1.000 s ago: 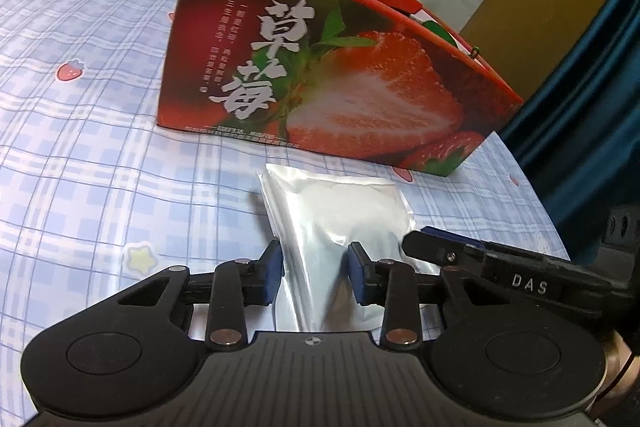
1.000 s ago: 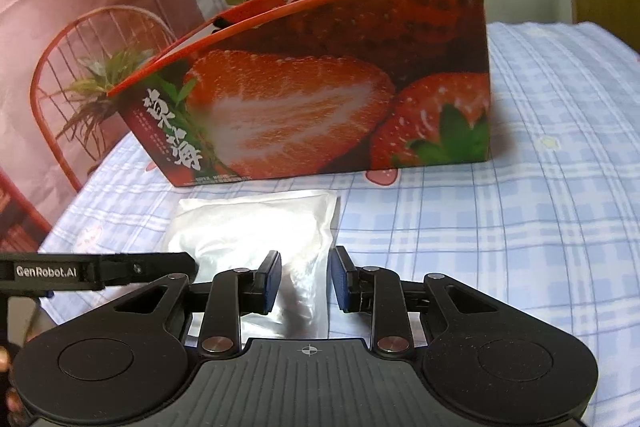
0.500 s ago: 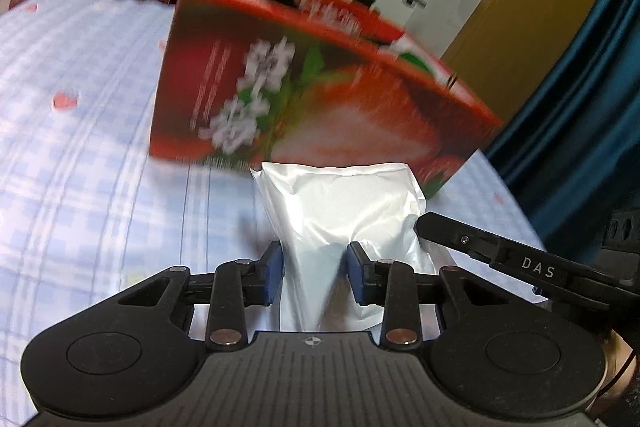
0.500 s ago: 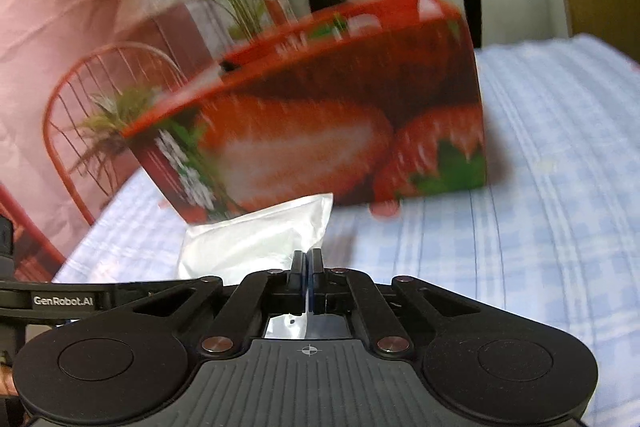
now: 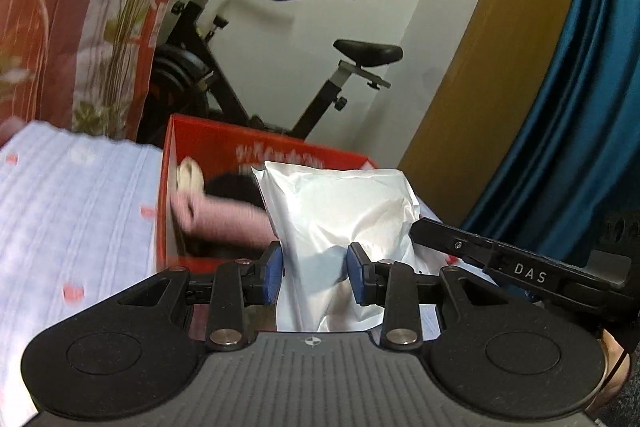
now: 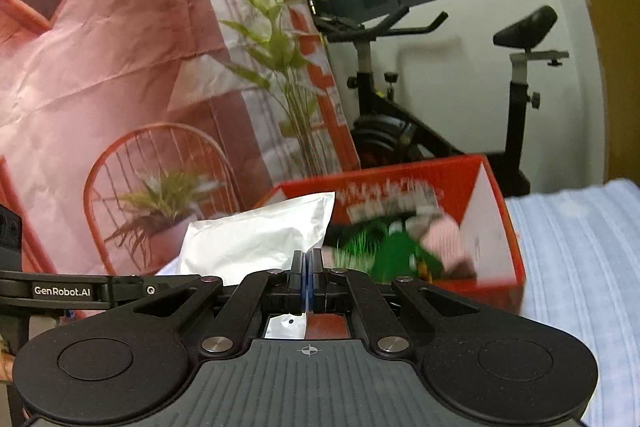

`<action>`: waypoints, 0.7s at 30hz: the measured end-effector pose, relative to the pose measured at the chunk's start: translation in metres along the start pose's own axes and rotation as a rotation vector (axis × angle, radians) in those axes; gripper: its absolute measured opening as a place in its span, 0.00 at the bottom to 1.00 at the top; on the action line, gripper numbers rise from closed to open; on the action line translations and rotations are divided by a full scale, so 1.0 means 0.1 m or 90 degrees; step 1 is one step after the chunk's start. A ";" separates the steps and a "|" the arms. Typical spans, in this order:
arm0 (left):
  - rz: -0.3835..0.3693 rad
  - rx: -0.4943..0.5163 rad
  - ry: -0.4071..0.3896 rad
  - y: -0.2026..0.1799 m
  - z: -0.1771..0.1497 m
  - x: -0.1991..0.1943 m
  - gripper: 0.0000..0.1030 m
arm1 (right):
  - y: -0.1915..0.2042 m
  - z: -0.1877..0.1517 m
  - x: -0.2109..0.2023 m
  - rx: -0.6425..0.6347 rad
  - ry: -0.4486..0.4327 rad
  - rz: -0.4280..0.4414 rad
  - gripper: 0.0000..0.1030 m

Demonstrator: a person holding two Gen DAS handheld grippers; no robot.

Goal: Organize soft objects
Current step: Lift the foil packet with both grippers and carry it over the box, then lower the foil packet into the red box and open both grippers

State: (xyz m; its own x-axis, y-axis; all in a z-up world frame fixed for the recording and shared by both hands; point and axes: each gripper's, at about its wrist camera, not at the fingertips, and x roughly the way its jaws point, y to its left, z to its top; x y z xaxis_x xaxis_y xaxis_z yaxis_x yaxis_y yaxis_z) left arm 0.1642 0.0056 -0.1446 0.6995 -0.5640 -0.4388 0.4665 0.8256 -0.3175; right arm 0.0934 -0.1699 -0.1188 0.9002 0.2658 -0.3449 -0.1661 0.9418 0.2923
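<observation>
The pouch (image 5: 340, 223) sits between the left gripper's (image 5: 314, 269) fingers, with the open box (image 5: 256, 147) behind it at twelve o'clock on the bedspread (image 5: 72, 211), soft toys (image 6: 404, 251) inside, and the exercise bike (image 5: 248, 67) beyond.

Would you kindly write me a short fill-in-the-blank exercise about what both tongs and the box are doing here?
1. Both tongs hold one silvery ____ between them.
2. The left tongs grip its bulging body, while the right tongs pinch its thin ____.
3. The pouch hangs in front of a ____ cardboard box.
4. The box's top is ____, showing soft items inside.

Missing words: pouch; edge; red; open
</observation>
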 end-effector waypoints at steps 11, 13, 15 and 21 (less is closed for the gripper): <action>0.039 0.017 0.067 0.21 0.36 0.63 0.37 | -0.14 0.40 0.79 -0.015 0.015 -0.053 0.01; 0.038 -0.017 0.114 0.29 0.34 0.78 0.38 | -0.20 0.38 0.95 -0.009 0.051 -0.070 0.01; 0.040 -0.018 0.138 0.31 0.31 0.88 0.38 | -0.27 0.33 1.08 0.011 0.094 -0.085 0.01; 0.057 0.005 0.191 0.28 0.23 1.09 0.40 | -0.43 0.19 1.32 0.045 0.176 -0.117 0.01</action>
State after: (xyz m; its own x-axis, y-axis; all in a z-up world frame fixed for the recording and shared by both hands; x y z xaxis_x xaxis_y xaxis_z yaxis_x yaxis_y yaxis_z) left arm 0.2663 -0.0328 -0.1821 0.5474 -0.4683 -0.6936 0.4155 0.8715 -0.2606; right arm 0.2272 -0.1788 -0.1602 0.7677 0.1486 -0.6234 0.0255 0.9649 0.2613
